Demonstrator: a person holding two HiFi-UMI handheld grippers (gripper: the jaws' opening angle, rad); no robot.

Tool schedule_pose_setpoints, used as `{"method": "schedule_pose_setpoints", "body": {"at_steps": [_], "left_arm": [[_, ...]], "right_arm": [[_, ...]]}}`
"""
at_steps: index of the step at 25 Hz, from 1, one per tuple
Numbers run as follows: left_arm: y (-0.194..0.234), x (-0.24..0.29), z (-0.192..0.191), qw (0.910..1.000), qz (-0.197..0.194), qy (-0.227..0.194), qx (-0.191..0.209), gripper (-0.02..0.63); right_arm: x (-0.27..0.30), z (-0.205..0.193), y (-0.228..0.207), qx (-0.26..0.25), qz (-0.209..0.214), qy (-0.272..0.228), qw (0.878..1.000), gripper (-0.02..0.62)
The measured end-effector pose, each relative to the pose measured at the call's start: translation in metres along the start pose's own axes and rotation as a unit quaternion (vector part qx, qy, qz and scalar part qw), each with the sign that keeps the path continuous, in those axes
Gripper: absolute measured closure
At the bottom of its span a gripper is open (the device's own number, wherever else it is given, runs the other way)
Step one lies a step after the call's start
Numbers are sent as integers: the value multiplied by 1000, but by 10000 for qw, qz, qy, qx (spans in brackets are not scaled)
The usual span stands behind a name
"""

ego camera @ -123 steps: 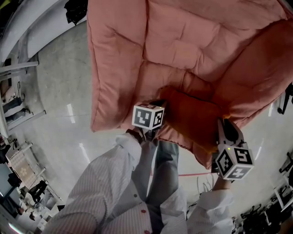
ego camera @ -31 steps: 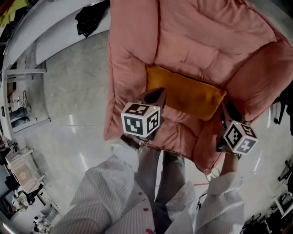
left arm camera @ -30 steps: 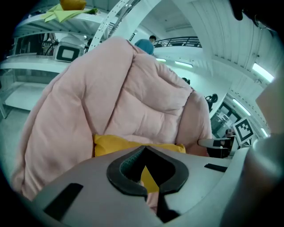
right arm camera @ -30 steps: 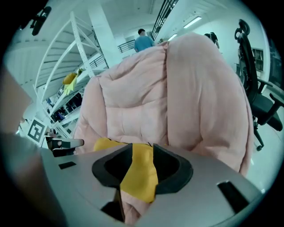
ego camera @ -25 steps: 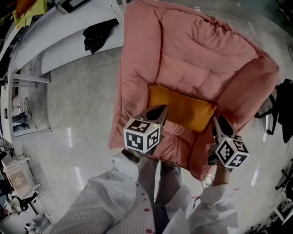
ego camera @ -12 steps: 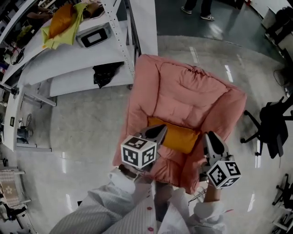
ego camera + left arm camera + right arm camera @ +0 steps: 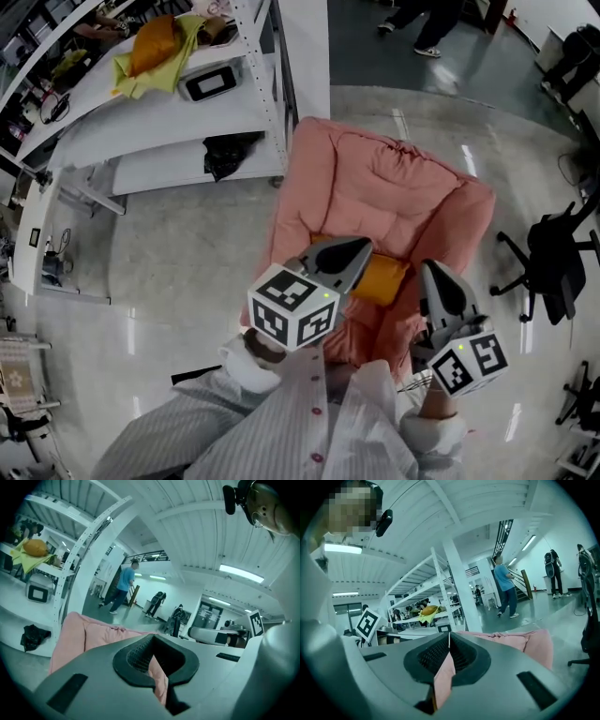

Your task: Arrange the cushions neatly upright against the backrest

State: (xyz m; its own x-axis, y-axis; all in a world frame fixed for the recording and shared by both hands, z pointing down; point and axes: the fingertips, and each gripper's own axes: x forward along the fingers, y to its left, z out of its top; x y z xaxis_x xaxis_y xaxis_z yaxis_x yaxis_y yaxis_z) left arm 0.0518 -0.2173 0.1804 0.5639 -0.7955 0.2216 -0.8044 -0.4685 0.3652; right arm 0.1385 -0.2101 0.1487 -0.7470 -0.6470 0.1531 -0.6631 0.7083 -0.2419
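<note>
The pink padded armchair (image 7: 375, 192) stands on the shiny floor ahead of me. An orange cushion (image 7: 387, 278) stands on its seat, leaning against the backrest, partly hidden behind my grippers. My left gripper (image 7: 364, 249) is shut and empty, held up in the air in front of the seat. My right gripper (image 7: 434, 270) is also shut and holds nothing, raised near the chair's right armrest. In the left gripper view the left gripper (image 7: 152, 638) points over the pink chair (image 7: 89, 632). The right gripper (image 7: 449, 640) in its own view shows touching tips and the chair (image 7: 520, 641) beyond.
A white shelving rack (image 7: 159, 112) stands to the left with yellow and orange cloth (image 7: 159, 42) on top and a black bag (image 7: 230, 155) lower down. A black office chair (image 7: 553, 258) is at the right. A person's legs (image 7: 422, 19) show at the far end.
The cushion went from lying at the seat's front edge to standing against the backrest. Both grippers have pulled back from it and the view has drawn away from the chair.
</note>
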Motion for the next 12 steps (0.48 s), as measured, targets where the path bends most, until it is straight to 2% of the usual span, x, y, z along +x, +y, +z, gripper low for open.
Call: {"method": "schedule_pose_setpoints", "body": {"at_steps": [4,12], "left_arm": [[-24,-16,8,9996,-67,-127,234,598],[-34,-34,6,9992,-153,-290,207,597]], "right_arm": [[-10,4,20,-99,103,-91,9999,581],[-16,5,44,-174,234,-160,9994,581]]}}
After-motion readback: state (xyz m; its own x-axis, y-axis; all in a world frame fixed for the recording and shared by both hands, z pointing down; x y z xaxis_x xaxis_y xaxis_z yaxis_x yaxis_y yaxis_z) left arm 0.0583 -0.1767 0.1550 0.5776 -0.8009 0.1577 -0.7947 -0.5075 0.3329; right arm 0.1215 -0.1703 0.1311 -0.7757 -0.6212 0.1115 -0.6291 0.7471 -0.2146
